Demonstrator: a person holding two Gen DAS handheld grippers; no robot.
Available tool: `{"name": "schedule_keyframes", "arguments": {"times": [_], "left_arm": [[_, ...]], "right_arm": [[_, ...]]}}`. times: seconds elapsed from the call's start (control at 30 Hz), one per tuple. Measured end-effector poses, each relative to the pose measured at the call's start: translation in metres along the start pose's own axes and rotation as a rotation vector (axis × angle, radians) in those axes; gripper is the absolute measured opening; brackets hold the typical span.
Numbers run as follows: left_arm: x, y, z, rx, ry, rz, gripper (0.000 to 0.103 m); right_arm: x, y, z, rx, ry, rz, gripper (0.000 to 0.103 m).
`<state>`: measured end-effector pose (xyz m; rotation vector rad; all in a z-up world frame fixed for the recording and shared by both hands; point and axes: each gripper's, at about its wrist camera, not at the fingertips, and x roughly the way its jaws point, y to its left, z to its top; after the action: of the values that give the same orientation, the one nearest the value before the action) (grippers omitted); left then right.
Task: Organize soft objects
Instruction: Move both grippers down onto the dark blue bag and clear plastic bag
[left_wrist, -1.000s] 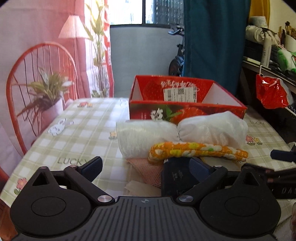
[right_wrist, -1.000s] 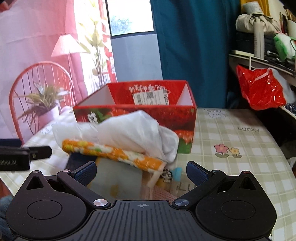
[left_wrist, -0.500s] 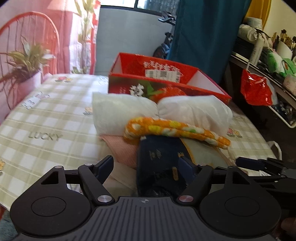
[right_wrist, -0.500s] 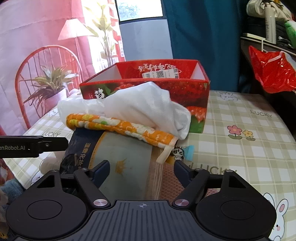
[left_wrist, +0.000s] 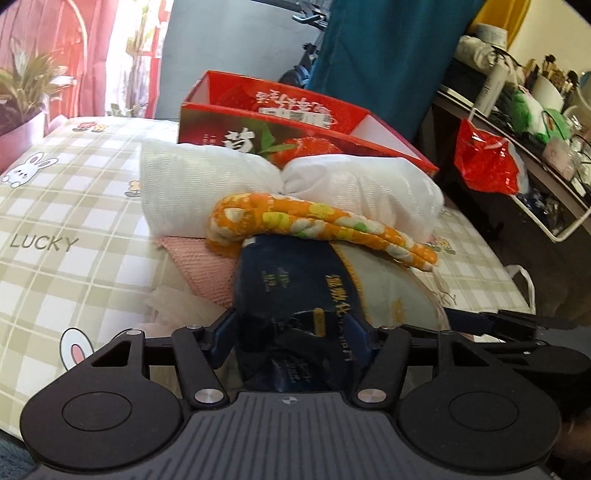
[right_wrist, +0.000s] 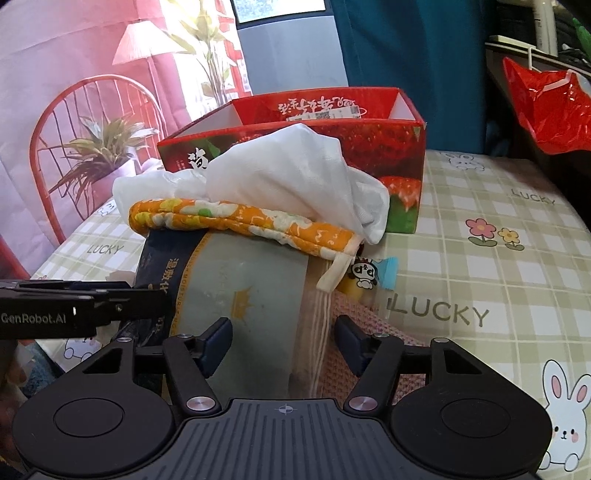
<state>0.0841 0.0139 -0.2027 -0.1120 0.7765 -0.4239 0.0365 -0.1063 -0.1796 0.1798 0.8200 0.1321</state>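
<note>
Presently, a pile of soft items sits on the checked bench (right_wrist: 491, 229), directly in front of an open red strawberry box (right_wrist: 354, 147). A dark blue and pale green soft pack (left_wrist: 295, 291) lies at the near end of the pile. An orange floral cloth (left_wrist: 314, 221) rests across its far top edge, and a white bundle (left_wrist: 207, 184) lies behind that, against the box. A pink knitted cloth (left_wrist: 199, 258) lies underneath the pile, showing at its left in the left wrist view.

Left claw (left_wrist: 291, 332): its jaws have just been closing and now stand on either side of the dark blue end of the pack, the blue pads against its sides, so it grips the pack.

Right claw (right_wrist: 284, 339): its jaws have likewise been closing, with the pale green end of the pack and some loose cream threads (right_wrist: 319, 332) between them. The left pad lies against the pack. Clear space shows at the right pad. Firm grip not confirmed.

A red plastic bag (right_wrist: 546, 107) hangs off a rack at the right, well apart from the bench.
</note>
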Motion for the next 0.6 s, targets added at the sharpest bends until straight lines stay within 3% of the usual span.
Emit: {"name": "schedule_keyframes", "arguments": {"times": [0.23,0.37,0.6], "left_arm": [[0.003,0.005,0.000,-0.046,-0.010,0.015,0.066],[0.005,0.006,-0.003,-0.036,-0.010,-0.019,0.069],[0.008,0.011,-0.005,-0.052,-0.024,-0.027,0.070]], "right_arm": [[-0.001,0.005,-0.001,-0.034,-0.005,0.008,0.051],[-0.004,0.000,-0.002,-0.014,-0.011,0.022,0.044],[0.003,0.002,-0.005,-0.046,-0.013,0.031,0.048]]}}
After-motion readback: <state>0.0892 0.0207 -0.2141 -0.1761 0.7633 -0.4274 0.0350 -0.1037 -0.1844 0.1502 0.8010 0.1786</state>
